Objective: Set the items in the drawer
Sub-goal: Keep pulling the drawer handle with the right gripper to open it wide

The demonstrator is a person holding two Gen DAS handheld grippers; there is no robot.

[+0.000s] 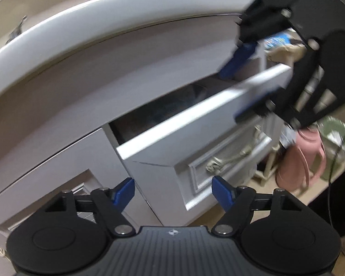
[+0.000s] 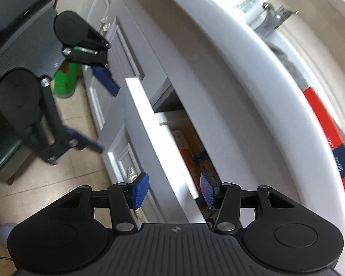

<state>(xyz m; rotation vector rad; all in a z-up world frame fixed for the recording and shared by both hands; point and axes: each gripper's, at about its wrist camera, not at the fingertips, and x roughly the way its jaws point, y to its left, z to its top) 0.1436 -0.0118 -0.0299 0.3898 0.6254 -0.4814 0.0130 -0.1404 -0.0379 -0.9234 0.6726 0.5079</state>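
The drawer [image 2: 154, 124] interior is mostly hidden behind its white front; only a strip of orange packaging [image 2: 191, 142] shows, its print too small to read. In the left wrist view the right gripper [image 1: 239, 92] is smeared by motion blur, and so are the pink bag [image 1: 303, 161] and the clutter near it. The red-and-blue box [image 2: 329, 133] on the counter is cut off at the right edge.

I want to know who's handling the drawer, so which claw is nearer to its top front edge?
Right. The right claw straddles the drawer front's top edge, one pad either side, not pressing. The left claw hangs open beside the drawer's far end, off the edge.
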